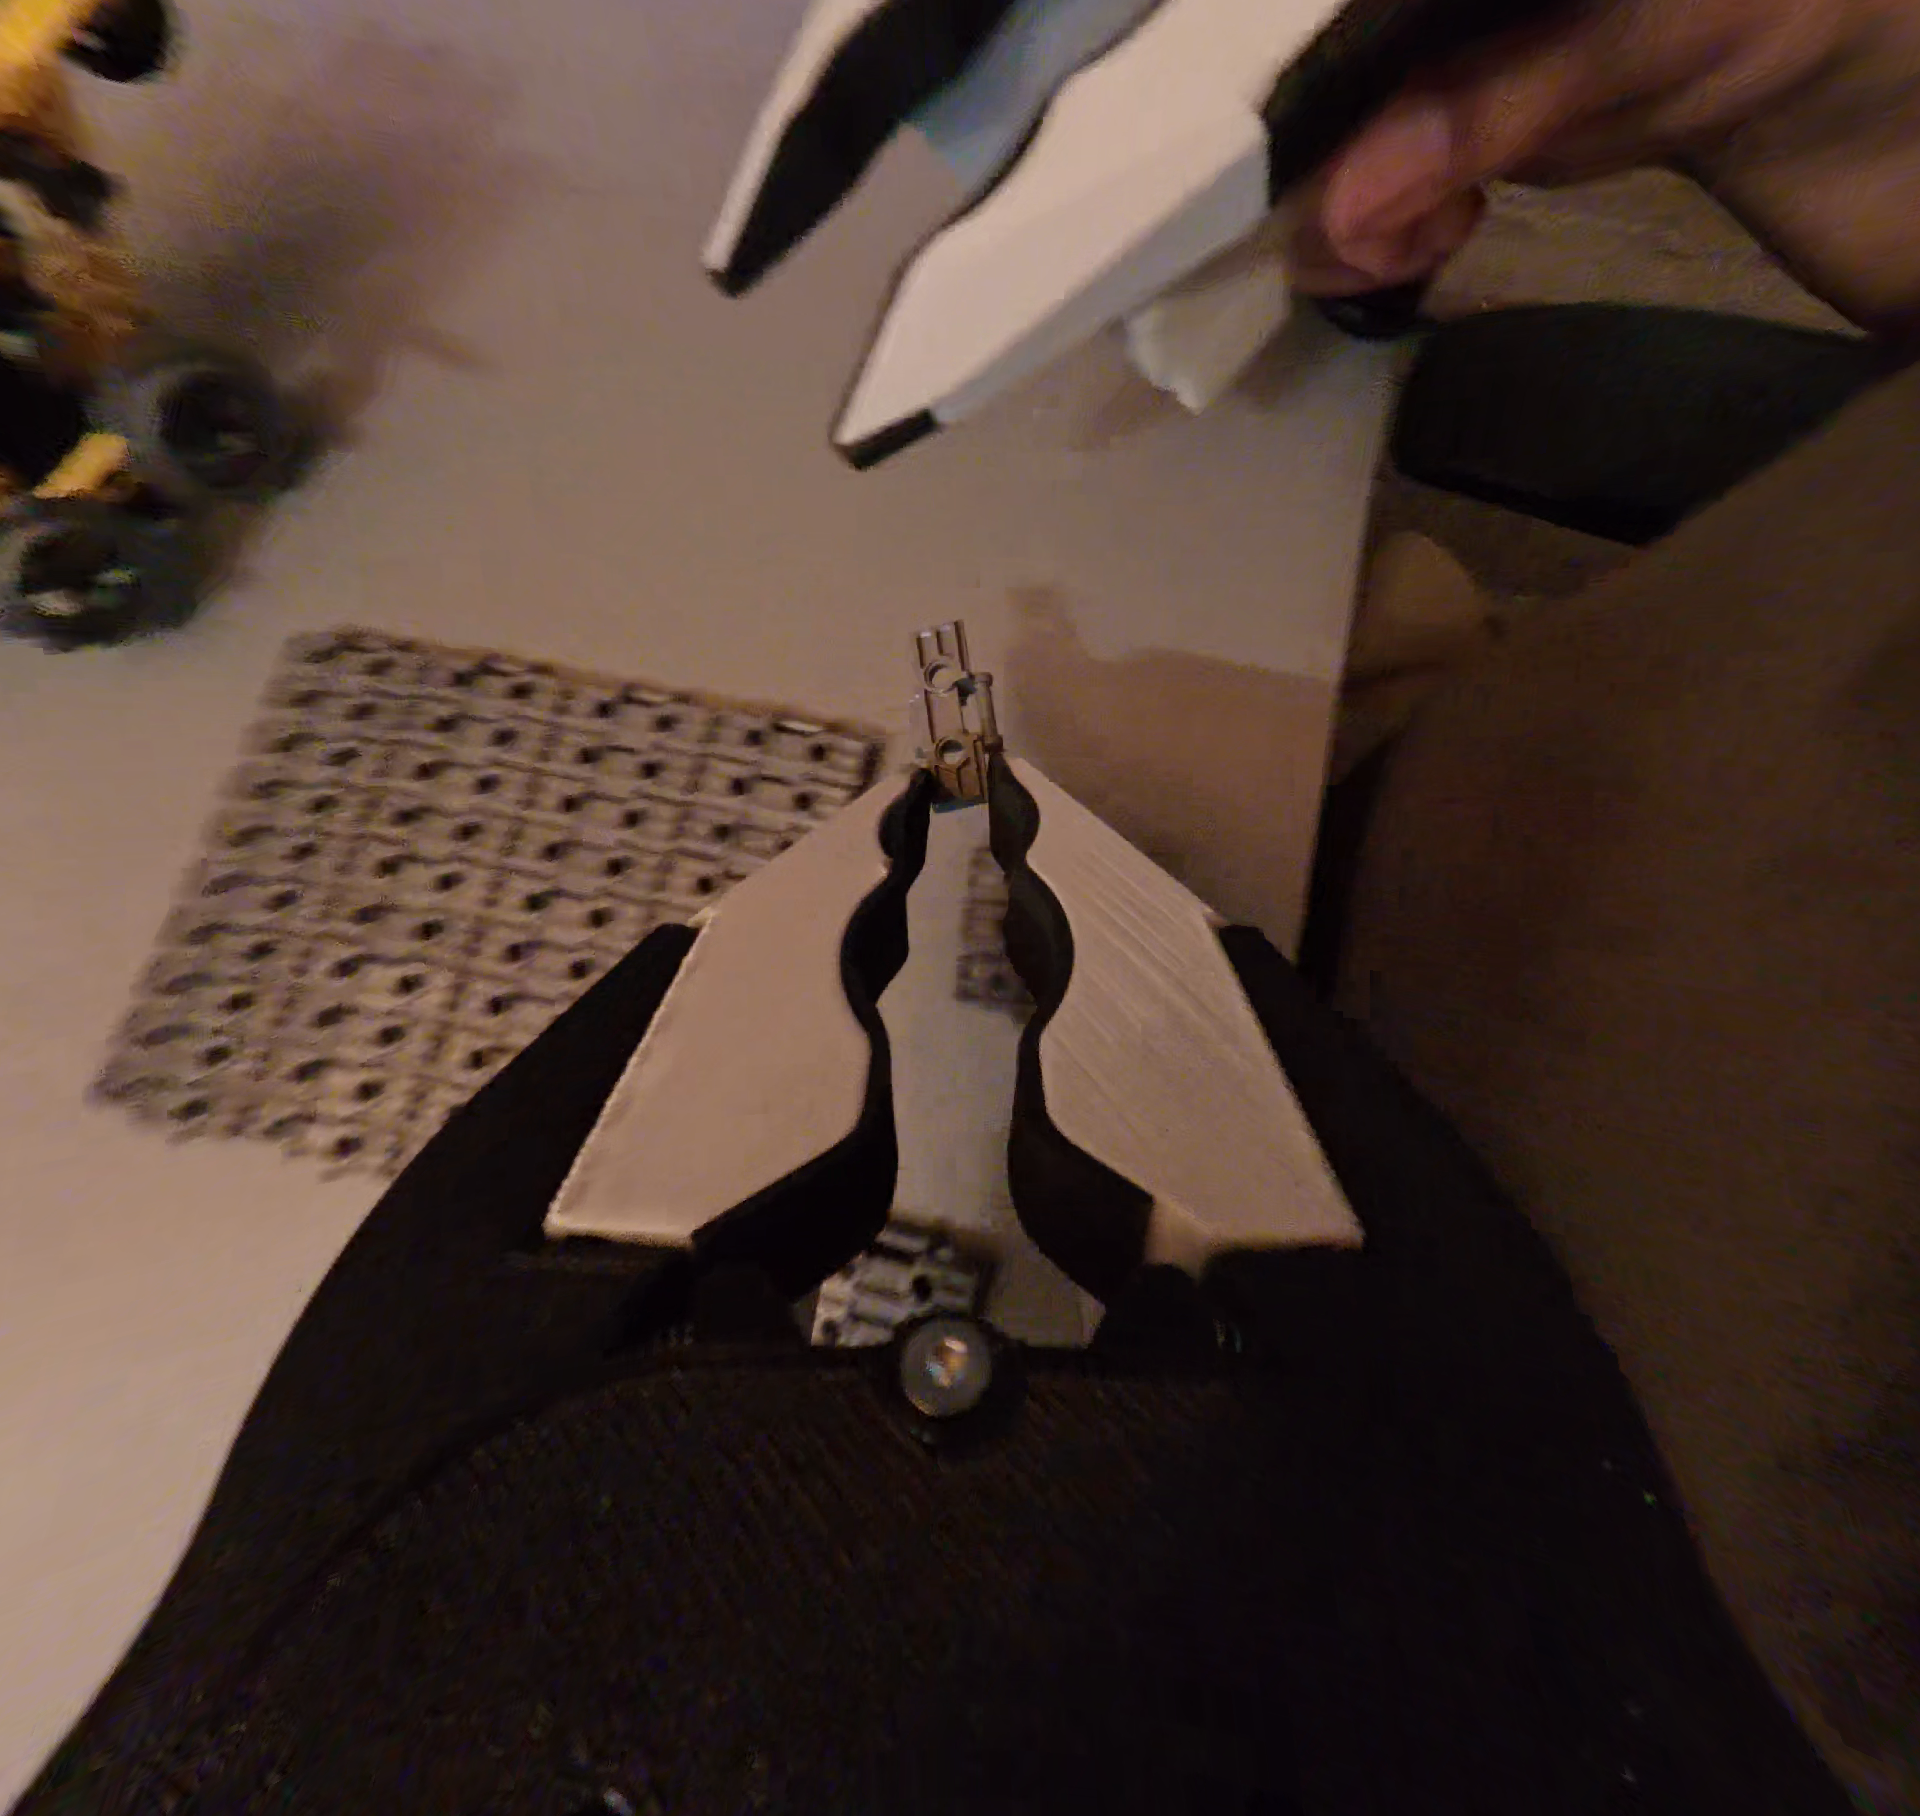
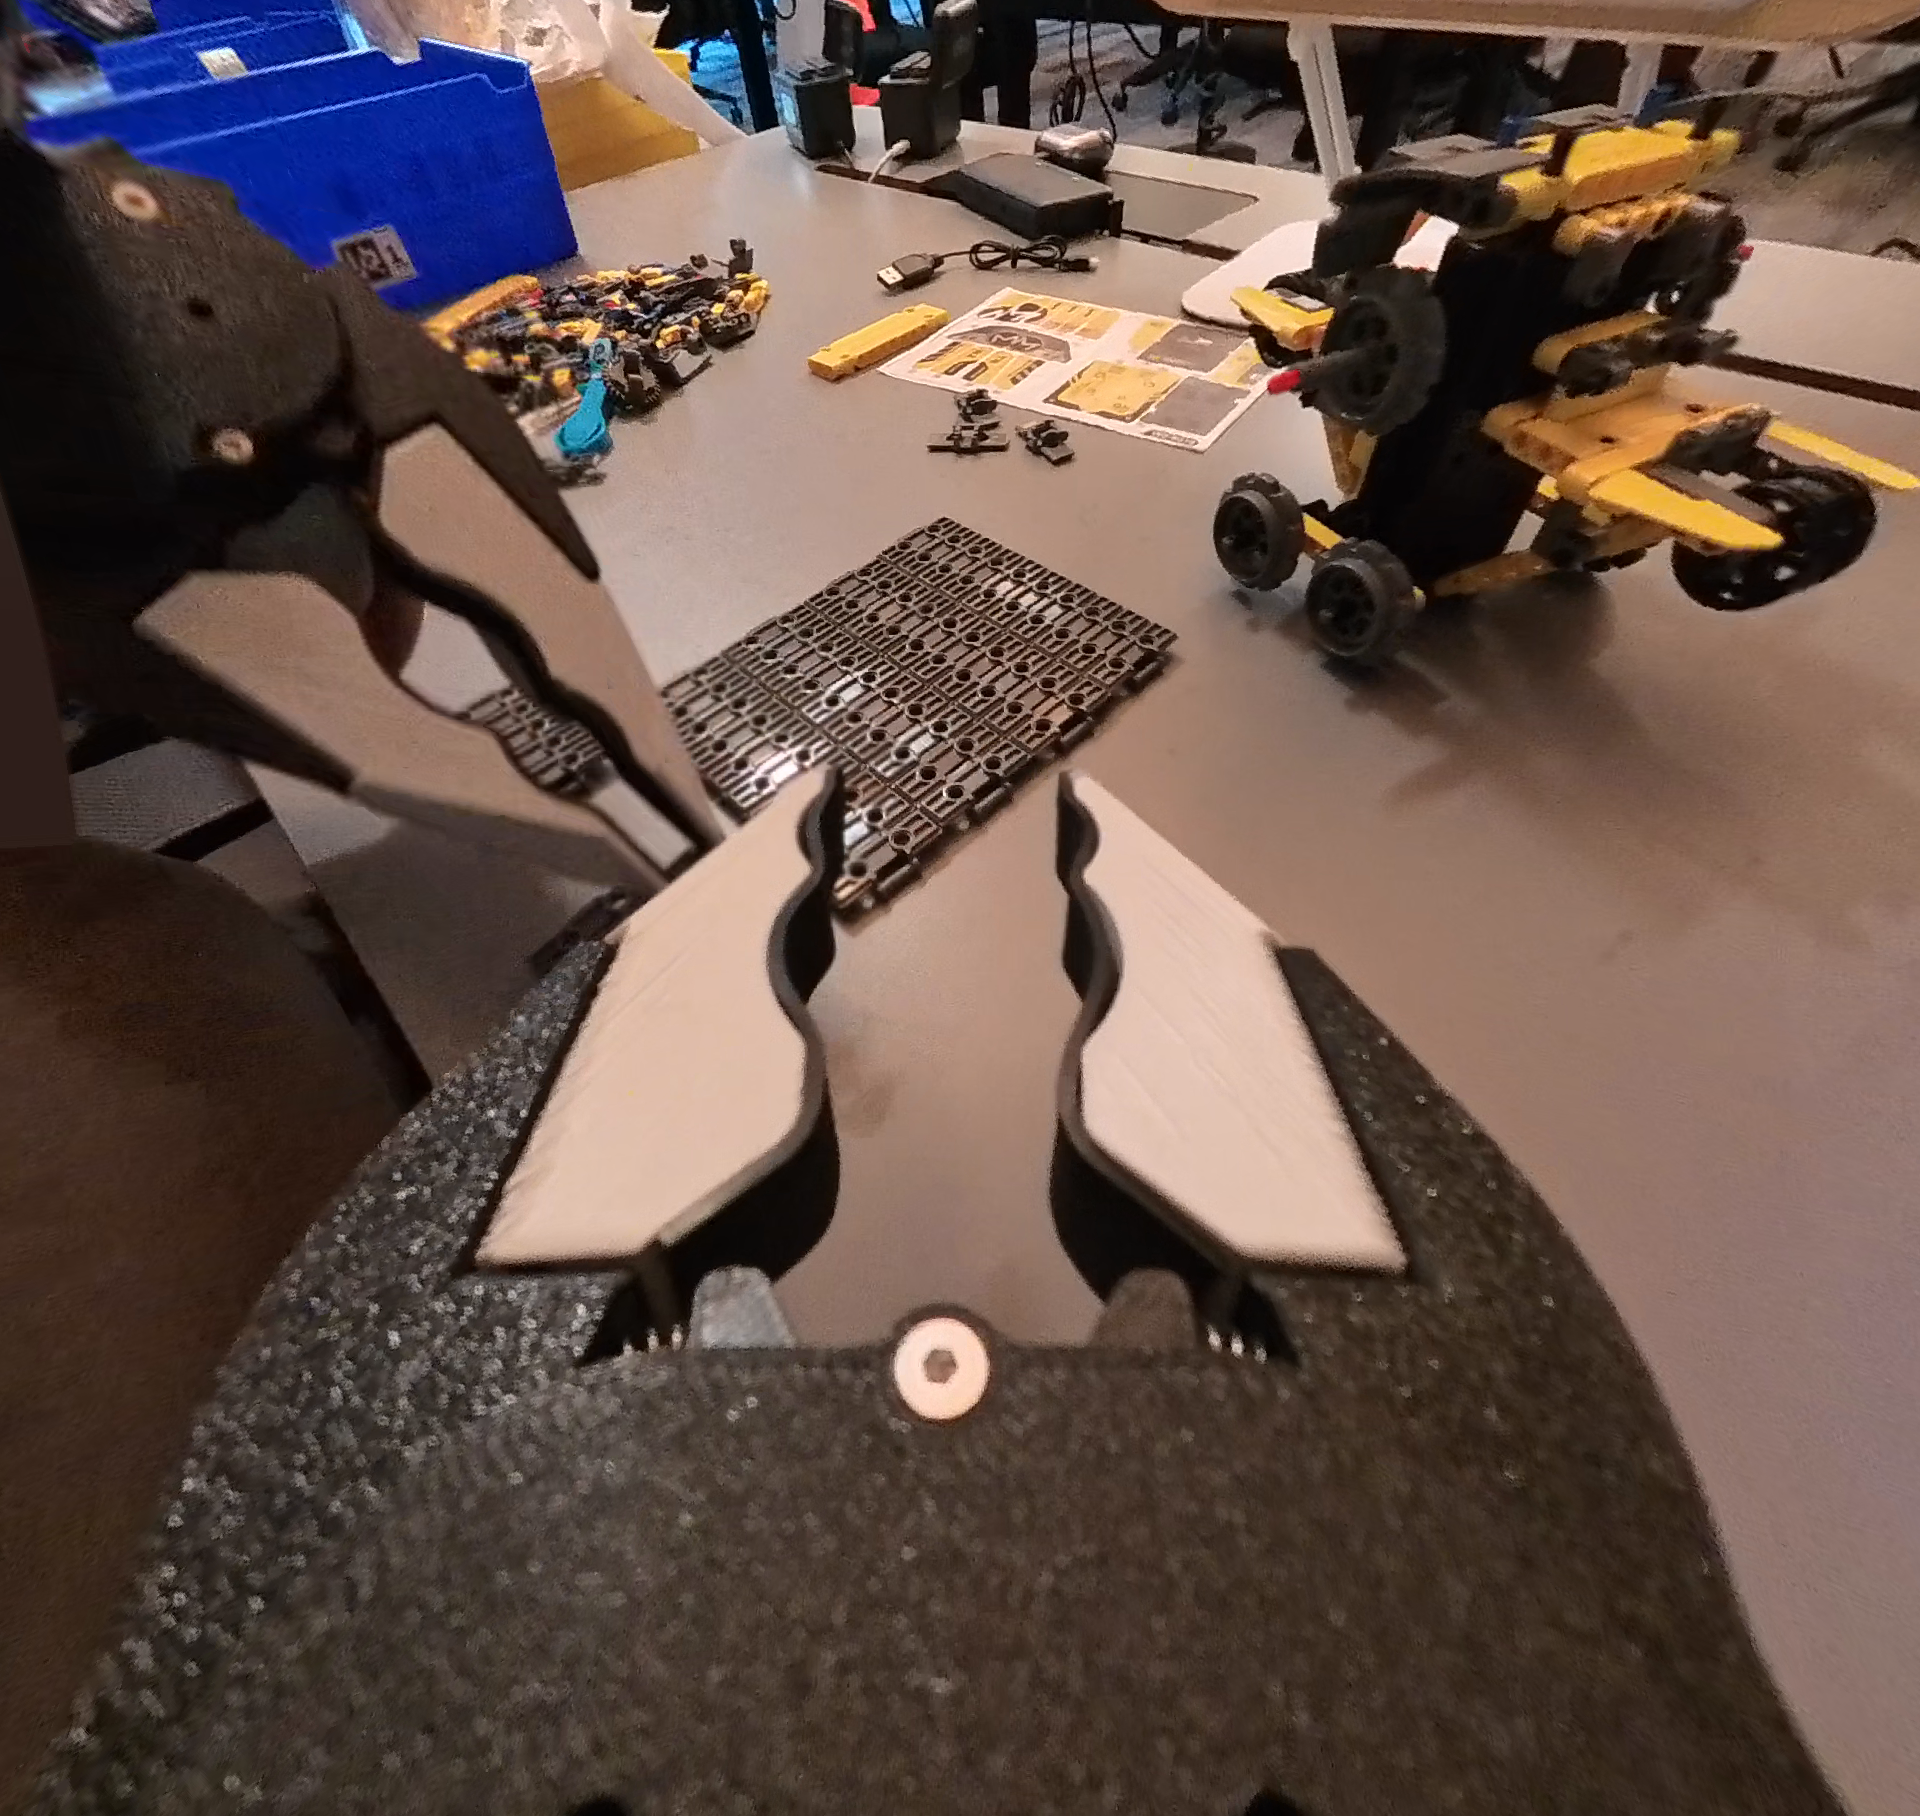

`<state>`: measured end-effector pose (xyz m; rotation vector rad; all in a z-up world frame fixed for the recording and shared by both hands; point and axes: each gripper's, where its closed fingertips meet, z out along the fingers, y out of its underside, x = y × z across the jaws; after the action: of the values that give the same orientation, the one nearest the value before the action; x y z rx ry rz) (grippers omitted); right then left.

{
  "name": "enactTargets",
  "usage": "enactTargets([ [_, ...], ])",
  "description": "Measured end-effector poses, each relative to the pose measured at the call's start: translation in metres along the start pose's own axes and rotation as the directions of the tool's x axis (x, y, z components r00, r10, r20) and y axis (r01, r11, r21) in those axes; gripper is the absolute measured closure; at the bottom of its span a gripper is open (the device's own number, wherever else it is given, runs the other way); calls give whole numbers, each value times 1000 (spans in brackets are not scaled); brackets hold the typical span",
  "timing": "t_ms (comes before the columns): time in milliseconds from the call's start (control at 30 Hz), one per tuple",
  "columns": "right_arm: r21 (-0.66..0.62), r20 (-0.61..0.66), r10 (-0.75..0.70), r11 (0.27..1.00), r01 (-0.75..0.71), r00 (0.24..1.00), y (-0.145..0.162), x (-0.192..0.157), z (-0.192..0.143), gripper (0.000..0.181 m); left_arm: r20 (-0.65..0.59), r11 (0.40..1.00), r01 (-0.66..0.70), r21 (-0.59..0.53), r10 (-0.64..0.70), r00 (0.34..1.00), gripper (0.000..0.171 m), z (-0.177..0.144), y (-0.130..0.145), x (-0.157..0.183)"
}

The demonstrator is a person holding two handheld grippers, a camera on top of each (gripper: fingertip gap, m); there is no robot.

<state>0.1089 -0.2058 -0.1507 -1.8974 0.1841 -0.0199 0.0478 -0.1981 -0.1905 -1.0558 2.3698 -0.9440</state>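
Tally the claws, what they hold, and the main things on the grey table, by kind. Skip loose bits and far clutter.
Claws: 2 (left claw, right claw)
Small grey piece in the left claw: 1
Wheeled yellow-and-black model: 1
Black holed plate: 1
Sticker sheet: 1
Long yellow beam: 1
USB cable: 1
Heap of small parts: 1
Total: 9

Desk (image 2: 1558, 935): grey, wide.
Mat (image 2: 914, 686): black, perforated, laid flat.
Model (image 2: 1538, 395): yellow-black, wheeled, parked right.
Parts (image 2: 613, 332): heaped before blue bins (image 2: 343, 156).
Sheet (image 2: 1081, 364): spread near cable (image 2: 977, 262).
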Motion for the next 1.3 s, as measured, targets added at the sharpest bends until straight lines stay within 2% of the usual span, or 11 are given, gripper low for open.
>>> enactTargets([
  [100,-18,-7,-3,1000,3,1000,7,0,-4,140,-46,999,25,-34,-26,999,163,16,4,15],
  [233,-83,-5,-14,996,13,1000,21,-2,-6,139,-18,997,39,-68,-41,999,163,26,11,17],
  [333,-132,28,-18,991,22,999,29,-10,-7,139,-43,996,68,-59,-70,997,162,27,10,22],
  [467,-136,23,-5,991,9,1000,30,-8,-10,139,-82,993,93,-73,-99,992,152,26,12,29],
  [633,-146,18,18,989,-15,1000,30,-8,-12,136,-142,993,90,-72,-99,985,150,23,10,42],
  [733,-159,22,-16,987,19,1000,30,-12,-13,134,-121,995,84,-45,-88,989,147,19,7,40],
  [867,-243,112,-107,961,132,988,44,-28,-14,127,-105,998,68,-6,-68,992,137,7,7,31],
  [1033,-306,321,-207,901,308,924,61,-47,-10,126,-28,999,6,-42,-8,1000,105,1,26,14],
  [1167,-348,419,-220,857,379,881,70,-50,-1,123,-47,998,18,-57,-20,999,108,2,37,15],
  [1300,-356,479,-220,837,417,850,75,-54,6,135,-82,998,41,-47,-44,996,116,3,40,17],
])
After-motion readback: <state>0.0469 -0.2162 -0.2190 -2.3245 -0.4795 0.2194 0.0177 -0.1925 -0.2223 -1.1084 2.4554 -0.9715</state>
